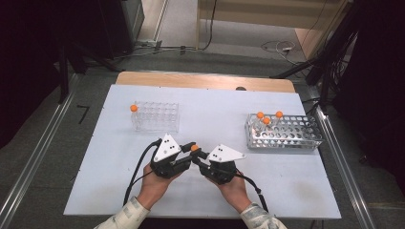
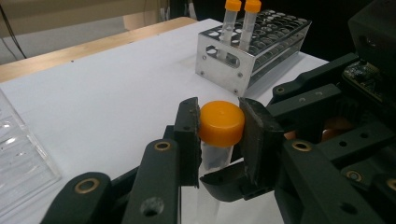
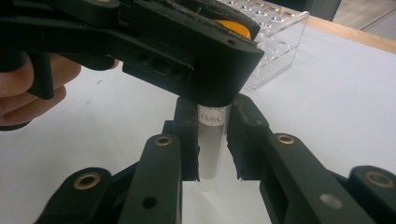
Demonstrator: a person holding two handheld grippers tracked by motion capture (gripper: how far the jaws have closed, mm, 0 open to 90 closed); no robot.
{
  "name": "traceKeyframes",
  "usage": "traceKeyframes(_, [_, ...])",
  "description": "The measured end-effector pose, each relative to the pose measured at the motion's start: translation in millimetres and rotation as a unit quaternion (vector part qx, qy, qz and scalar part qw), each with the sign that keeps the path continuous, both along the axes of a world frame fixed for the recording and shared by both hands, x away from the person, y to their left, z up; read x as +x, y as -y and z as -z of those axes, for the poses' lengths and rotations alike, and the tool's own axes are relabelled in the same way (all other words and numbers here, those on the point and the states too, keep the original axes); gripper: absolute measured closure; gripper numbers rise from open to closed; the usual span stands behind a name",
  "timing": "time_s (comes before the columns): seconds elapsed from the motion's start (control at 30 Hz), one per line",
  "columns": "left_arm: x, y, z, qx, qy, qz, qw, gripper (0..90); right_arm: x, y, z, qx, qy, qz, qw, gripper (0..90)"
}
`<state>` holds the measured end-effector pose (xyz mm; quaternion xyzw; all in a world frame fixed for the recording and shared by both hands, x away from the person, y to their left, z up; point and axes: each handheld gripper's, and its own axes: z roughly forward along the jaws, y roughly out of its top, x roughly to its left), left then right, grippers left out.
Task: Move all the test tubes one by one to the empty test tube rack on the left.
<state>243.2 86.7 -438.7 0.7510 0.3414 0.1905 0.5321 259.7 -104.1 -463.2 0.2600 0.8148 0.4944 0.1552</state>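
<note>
- Standing upright between the two grippers, the tube has its long axis near vertical, orange cap on top and clear body pointing down at the white table.
- It hangs just above the table's front middle, between the clear rack on the left and the metal rack on the right.
- The left gripper is clamped on the cap, one jaw pressed to each side of it.
- The right gripper is closed on the clear body lower down, its jaws flanking the part with printed markings; the left gripper crosses right above it.
- Tubes with orange caps, counted in the high view: five. One is held, one stands at the clear rack's left corner, three stand in the metal rack's left end.
- Racks: two, well apart.
- Grippers: two, each in one hand, their tips meeting at the tube.
- The left gripper view shows two of the metal rack's tubes upright, side by side.
</note>
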Motion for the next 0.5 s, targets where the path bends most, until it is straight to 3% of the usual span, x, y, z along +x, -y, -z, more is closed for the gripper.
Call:
traceKeyframes(0.17, [1.2,-1.3,-0.2,0.0,-0.003,-0.002,1.0,70.5,0.5,2.9,-2.2,0.007,-0.002,-0.005,1.0,47.2])
traceKeyframes(0.4, [5.2,-7.5,-1.6,-0.007,-0.006,-0.015,0.9998,70.4,3.5,10.0,-3.5,0.002,-0.01,0.008,0.9999,27.9])
traceKeyframes(0.5, [6.3,-10.7,-2.8,-0.011,-0.007,-0.019,0.9997,70.4,4.9,15.4,-3.1,0.004,-0.006,0.023,0.9997,25.5])
